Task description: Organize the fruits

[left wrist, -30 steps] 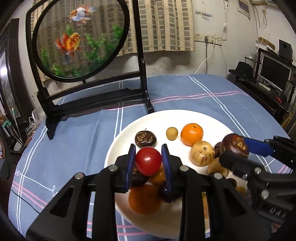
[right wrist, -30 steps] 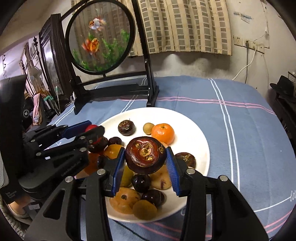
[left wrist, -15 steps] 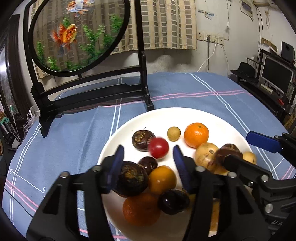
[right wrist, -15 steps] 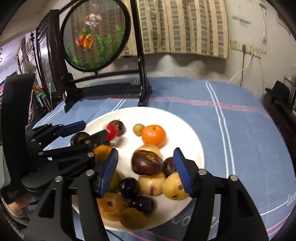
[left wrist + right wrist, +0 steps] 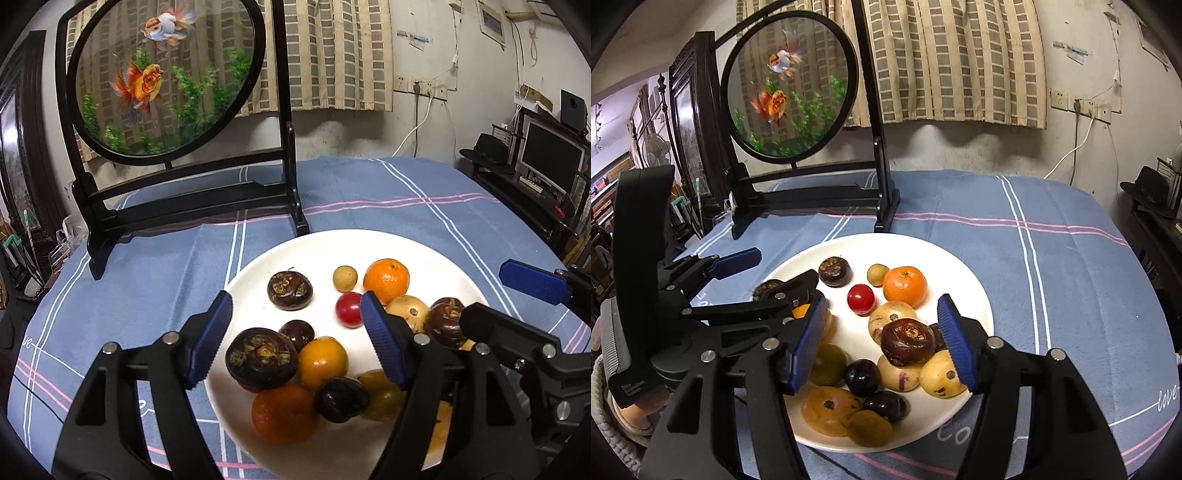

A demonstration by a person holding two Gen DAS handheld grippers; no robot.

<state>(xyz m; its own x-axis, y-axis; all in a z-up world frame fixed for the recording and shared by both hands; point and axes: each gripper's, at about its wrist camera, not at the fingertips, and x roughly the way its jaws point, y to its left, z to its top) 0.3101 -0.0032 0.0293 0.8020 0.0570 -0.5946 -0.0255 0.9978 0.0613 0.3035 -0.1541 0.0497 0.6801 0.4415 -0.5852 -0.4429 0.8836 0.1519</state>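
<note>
A white plate [image 5: 424, 247] [image 5: 975, 288] holds several fruits. A red cherry tomato [image 5: 348, 309] [image 5: 861, 298] lies near the plate's middle, beside an orange tangerine [image 5: 386, 279] [image 5: 905, 287]. A dark brown water chestnut [image 5: 908, 341] [image 5: 445, 322] rests on pale yellow fruits. My left gripper [image 5: 295, 339] is open and empty above the plate's near side, over another dark chestnut [image 5: 261, 358]. My right gripper [image 5: 882, 339] is open and empty, its jaws either side of the dark chestnut.
A round goldfish screen on a black stand [image 5: 166, 81] [image 5: 790, 92] stands behind the plate on the blue striped tablecloth [image 5: 369, 192]. A monitor and shelf [image 5: 550, 162] are at the far right.
Both grippers opened and drew back. The left let go of the red tomato, which now lies on the plate. The right let go of the dark chestnut onto the pale fruits.
</note>
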